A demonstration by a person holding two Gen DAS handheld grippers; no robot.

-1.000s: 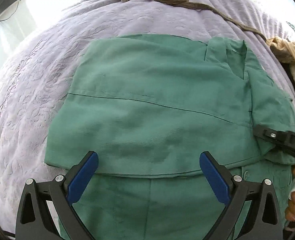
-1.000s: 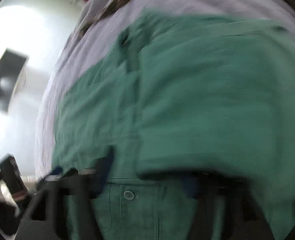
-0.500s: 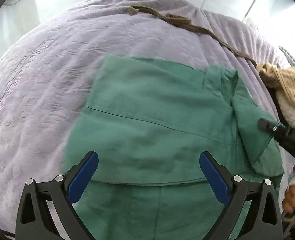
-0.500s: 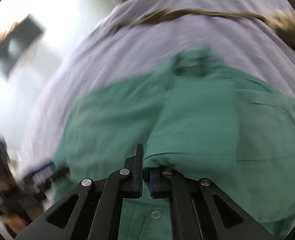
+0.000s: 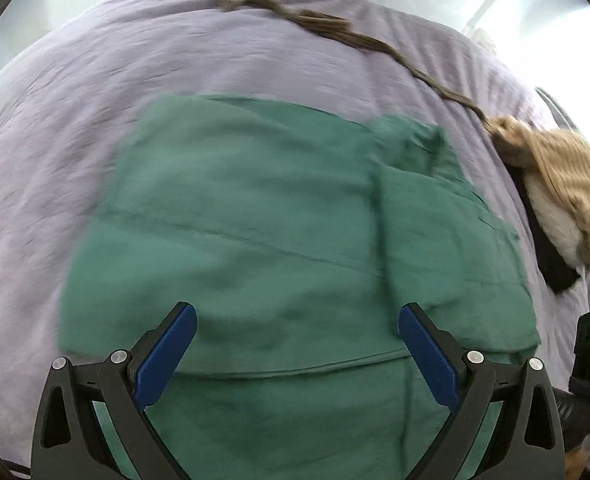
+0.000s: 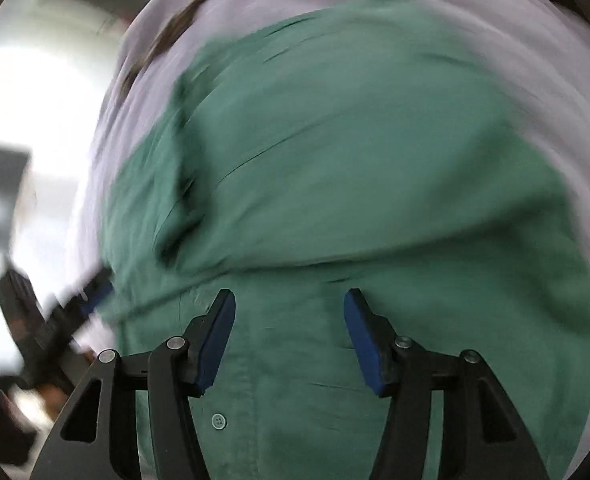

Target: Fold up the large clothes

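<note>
The green shirt [image 5: 255, 240] is left half folded on the bed [image 5: 95, 80], released, since both hand-held grippers, left [image 5: 297, 354] and right [image 6: 289, 338], are spread and empty, the right jaws just opened.

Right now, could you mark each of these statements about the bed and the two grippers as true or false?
1. The green shirt lies on a lilac bedspread. True.
2. The right gripper is clamped on a shirt sleeve. False: its jaws have just been opening and nothing is between them.
3. The left gripper is open. True.
4. A tan knit garment lies on top of the shirt. False: it lies beside it, on the bedspread.
5. The shirt is buttonless. False: a button shows.
</note>
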